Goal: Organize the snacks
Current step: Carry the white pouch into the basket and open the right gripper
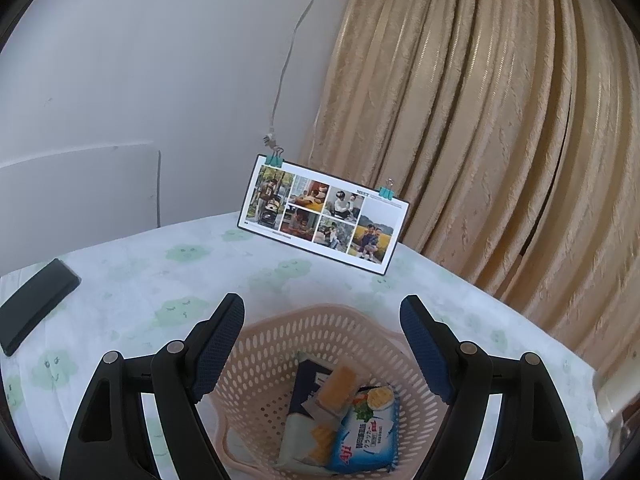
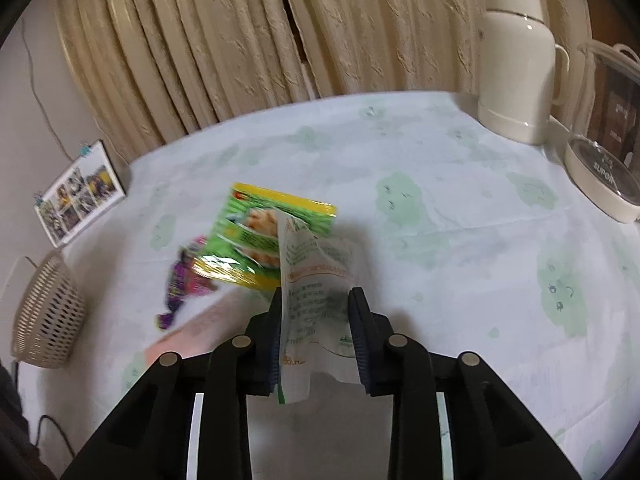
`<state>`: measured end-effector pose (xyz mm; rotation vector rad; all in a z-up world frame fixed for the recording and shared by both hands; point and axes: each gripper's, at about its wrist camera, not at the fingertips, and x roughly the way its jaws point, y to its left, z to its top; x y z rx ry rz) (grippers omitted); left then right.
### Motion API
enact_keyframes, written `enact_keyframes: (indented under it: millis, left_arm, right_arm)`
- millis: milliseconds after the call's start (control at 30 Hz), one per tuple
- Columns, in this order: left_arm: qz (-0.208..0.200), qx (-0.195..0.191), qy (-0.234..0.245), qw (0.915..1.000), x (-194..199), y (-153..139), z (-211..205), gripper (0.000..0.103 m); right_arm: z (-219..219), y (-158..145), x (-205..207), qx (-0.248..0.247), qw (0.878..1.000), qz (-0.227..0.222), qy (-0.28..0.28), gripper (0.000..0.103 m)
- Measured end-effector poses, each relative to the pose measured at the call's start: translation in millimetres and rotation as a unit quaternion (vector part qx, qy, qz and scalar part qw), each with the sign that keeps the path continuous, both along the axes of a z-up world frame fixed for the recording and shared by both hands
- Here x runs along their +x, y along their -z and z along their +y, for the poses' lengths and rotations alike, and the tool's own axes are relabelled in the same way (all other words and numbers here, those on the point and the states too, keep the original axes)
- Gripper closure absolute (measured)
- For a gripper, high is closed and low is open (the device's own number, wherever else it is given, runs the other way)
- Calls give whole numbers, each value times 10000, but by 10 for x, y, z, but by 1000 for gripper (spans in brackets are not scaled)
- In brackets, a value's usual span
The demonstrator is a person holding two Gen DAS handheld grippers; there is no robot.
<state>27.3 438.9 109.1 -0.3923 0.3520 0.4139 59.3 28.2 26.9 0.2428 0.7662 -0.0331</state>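
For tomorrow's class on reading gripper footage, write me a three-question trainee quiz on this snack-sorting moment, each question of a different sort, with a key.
1. True or false: the left gripper is shut on a snack.
2. Which lies in the pink basket?
A. green snack bag
B. blue Aji cracker pack
C. purple candy wrapper
3. Fill in: between its fingers the right gripper has a white ____.

Key
1. False; it hangs open over the basket.
2. B; the blue Aji cracker pack is inside, while the green snack bag and purple candy wrapper lie on the table.
3. Packet; the white packet.
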Motion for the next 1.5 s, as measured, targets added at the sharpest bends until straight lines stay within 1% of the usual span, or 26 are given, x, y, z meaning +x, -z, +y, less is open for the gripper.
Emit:
enact_keyframes:
  millis: [167, 200, 433, 500, 600, 667, 733, 767, 800, 833, 867, 900, 933, 1000, 1067, 1167, 1233, 1300, 1367, 1400, 1433, 1500]
  left_arm:
    - [-21, -72, -17, 10000, -20, 6, 38, 23]
    - [-27, -74, -18, 10000, -23, 4, 39, 23]
    - [-43, -160, -26, 9999, -35, 12, 99, 23]
    - [-58, -212, -20, 9998, -43, 15, 115, 23]
    - [-76, -220, 11, 9997, -47, 12, 117, 23]
    - [-78, -204, 34, 9998, -49, 12, 110, 23]
    - [-67, -207, 45, 9998, -52, 18, 112, 22]
    - [-53, -224, 50, 9997, -46, 23, 119, 22]
    - [-40, -249, 58, 9997, -42, 29, 125, 23]
    - [-33, -270, 72, 9996, -35, 31, 125, 22]
    - [-26, -297, 106, 9995, -28, 35, 124, 22]
    - [-18, -316, 153, 9994, -15, 39, 118, 22]
    - [-1, -323, 232, 9992, -3, 42, 99, 22]
    - [24, -278, 349, 9990, 15, 39, 43, 22]
    - [18, -197, 419, 9989, 20, 26, -12, 22]
    - [13, -149, 467, 9988, 26, 24, -49, 22]
    - [44, -173, 465, 9988, 35, 37, -44, 22]
    - [64, -223, 456, 9987, 44, 50, -28, 22]
    - [56, -272, 470, 9985, 42, 52, -19, 22]
    - [53, -284, 479, 9984, 42, 52, -17, 22]
    - [50, -284, 490, 9984, 41, 51, -20, 22]
    - [54, -271, 523, 9982, 47, 52, -32, 22]
  right_arm:
    - [187, -174, -48, 158, 9991, -260, -299, 77]
    - [221, -196, -50, 184, 9988, -286, -348, 79]
    - [485, -358, -80, 255, 9961, -502, -675, 81]
    - [521, -379, -93, 358, 9951, -525, -762, 87]
    - [609, -446, -106, 455, 9931, -603, -899, 87]
    - [698, -488, -103, 393, 9922, -659, -985, 87]
    - [718, -495, -100, 368, 9924, -677, -956, 86]
    - [690, -481, -94, 398, 9933, -662, -859, 79]
    - [631, -451, -84, 433, 9948, -613, -696, 60]
    - [544, -405, -89, 483, 9962, -573, -443, 48]
    - [470, -367, -107, 547, 9966, -565, -234, 31]
    - [382, -314, -126, 618, 9967, -519, -48, 29]
    - [297, -238, -137, 668, 9970, -382, 96, 29]
    - [185, -105, -121, 773, 9966, -142, 257, 29]
    - [128, 26, -84, 932, 9952, 83, 289, 29]
    - [144, 154, 9, 1140, 9929, 276, 177, 29]
    - [178, 201, 75, 1346, 9903, 351, 21, 24]
    - [221, 238, 135, 1481, 9883, 363, -56, 15]
    - [258, 278, 199, 1551, 9870, 400, -100, 11]
    - [273, 295, 227, 1563, 9867, 436, -93, 7]
    - [296, 287, 243, 1535, 9873, 395, -98, 5]
    - [327, 288, 278, 1429, 9888, 406, -107, 4]
